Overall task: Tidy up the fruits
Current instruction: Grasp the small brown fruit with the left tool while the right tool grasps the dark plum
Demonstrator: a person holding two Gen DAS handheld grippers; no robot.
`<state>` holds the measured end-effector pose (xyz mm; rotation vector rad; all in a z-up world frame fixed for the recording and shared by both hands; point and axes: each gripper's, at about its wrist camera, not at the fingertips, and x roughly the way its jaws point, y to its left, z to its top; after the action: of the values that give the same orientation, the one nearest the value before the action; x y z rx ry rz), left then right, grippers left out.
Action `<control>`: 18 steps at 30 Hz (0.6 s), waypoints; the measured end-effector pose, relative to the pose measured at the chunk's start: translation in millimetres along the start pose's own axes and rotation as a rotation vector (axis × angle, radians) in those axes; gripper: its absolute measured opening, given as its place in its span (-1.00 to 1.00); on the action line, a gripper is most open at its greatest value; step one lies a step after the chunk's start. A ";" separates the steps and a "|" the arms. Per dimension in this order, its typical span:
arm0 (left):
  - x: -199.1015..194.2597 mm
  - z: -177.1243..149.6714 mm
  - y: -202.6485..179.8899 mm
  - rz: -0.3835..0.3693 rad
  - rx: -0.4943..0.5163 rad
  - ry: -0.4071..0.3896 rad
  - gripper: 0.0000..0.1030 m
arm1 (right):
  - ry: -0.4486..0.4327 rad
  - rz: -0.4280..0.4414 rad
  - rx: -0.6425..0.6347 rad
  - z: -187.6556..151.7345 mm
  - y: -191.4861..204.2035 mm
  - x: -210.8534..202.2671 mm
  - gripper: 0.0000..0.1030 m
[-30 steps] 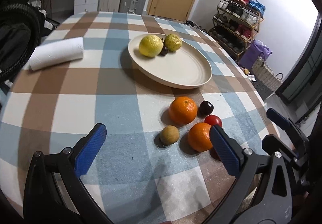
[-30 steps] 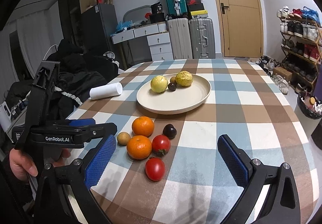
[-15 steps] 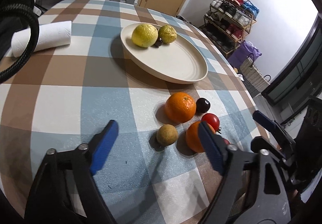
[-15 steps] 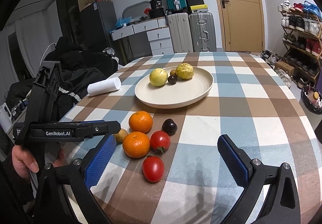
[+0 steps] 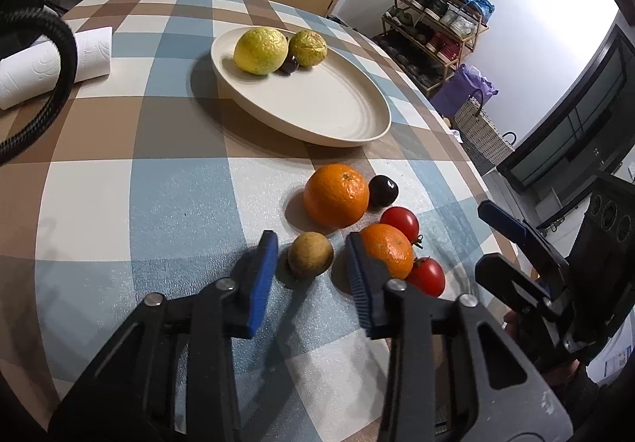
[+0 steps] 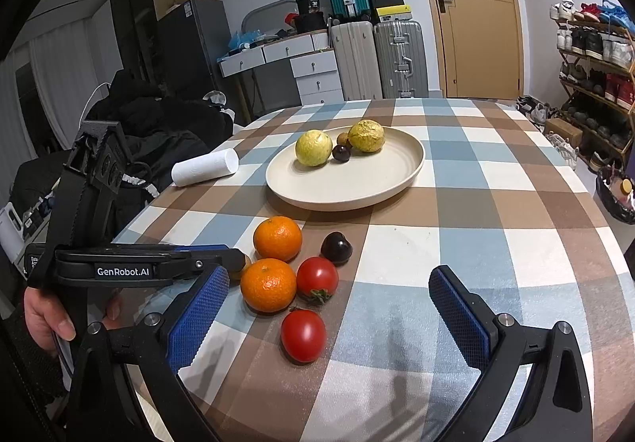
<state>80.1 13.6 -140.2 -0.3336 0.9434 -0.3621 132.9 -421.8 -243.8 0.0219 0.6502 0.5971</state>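
Checked tablecloth (image 6: 496, 180) under me, cream plate (image 6: 412, 164) as my landmark. Left of the plate lies a paper roll (image 6: 204, 167); behind it, dresser and suitcases (image 6: 379, 58); right, a shoe rack (image 6: 591, 56). My left gripper (image 5: 307, 271), reading "GenRobot.AI", brackets the small brown fruit (image 5: 310, 254) in front of the plate, not touching. My right gripper (image 6: 329, 307) gapes wide, empty, over the tomatoes (image 6: 303, 334).

The left hand-held gripper (image 5: 311, 249) hovers, jaws apart, around a small brown fruit (image 5: 310, 254) on the checked table (image 5: 158, 184).
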 end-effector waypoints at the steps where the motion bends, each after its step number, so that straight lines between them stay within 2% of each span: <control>1: 0.5 0.2 -0.2 -0.003 0.001 0.002 -0.43 | 0.000 0.000 0.000 0.0 0.0 0.0 1.00; 6: 2.2 -1.8 -1.3 -0.016 0.010 0.011 -0.59 | 0.001 0.000 0.000 -0.1 -0.1 0.5 1.00; 18: -3.6 -1.4 -2.1 -0.030 0.013 -0.009 -0.60 | 0.010 0.005 0.023 0.2 -4.4 3.9 1.00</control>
<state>76.7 13.1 -137.4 -0.3373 0.9279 -0.3941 137.8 -423.4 -246.7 0.0421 0.6672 0.5949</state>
